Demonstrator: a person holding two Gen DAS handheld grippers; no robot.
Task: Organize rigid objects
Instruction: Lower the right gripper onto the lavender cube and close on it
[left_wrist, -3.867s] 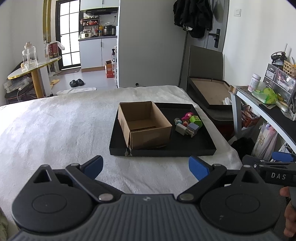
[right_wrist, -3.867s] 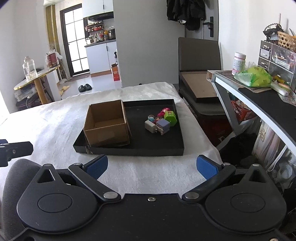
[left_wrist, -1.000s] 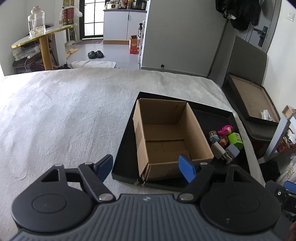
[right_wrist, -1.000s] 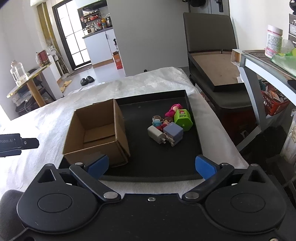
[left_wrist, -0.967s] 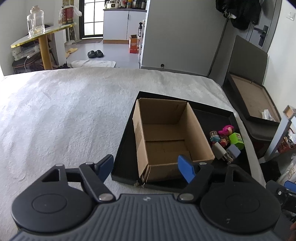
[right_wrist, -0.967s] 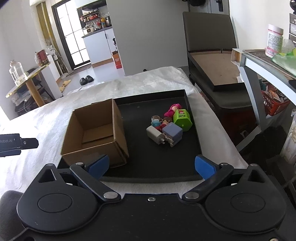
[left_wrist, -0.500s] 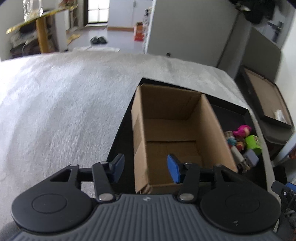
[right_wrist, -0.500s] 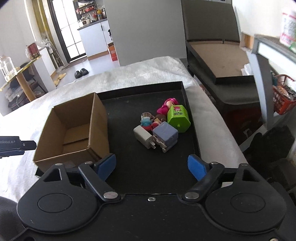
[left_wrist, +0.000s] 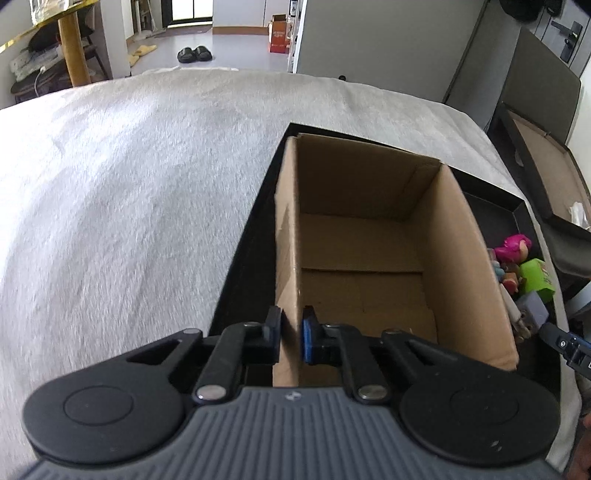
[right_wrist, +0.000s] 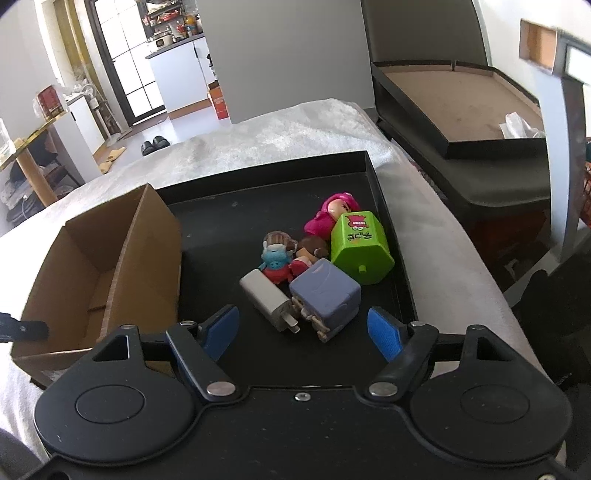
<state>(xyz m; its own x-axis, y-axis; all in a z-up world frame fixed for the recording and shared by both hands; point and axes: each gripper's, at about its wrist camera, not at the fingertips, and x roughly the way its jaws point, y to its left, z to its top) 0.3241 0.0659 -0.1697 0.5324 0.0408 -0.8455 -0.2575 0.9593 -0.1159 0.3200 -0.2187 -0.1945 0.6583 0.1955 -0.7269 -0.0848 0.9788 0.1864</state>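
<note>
Left gripper (left_wrist: 290, 338), wide a second ago, now pinches box (left_wrist: 458, 236) wall; right gripper (right_wrist: 301, 330) closing, nearer toys (right_wrist: 325, 299), nothing gripped.

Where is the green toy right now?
In the right wrist view the green toy lies on the black tray, right of the cardboard box, against the pink-haired doll and purple block.

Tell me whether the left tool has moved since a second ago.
Yes. The left tool came down and forward to the brown cardboard box and shut on its near left wall.
</note>
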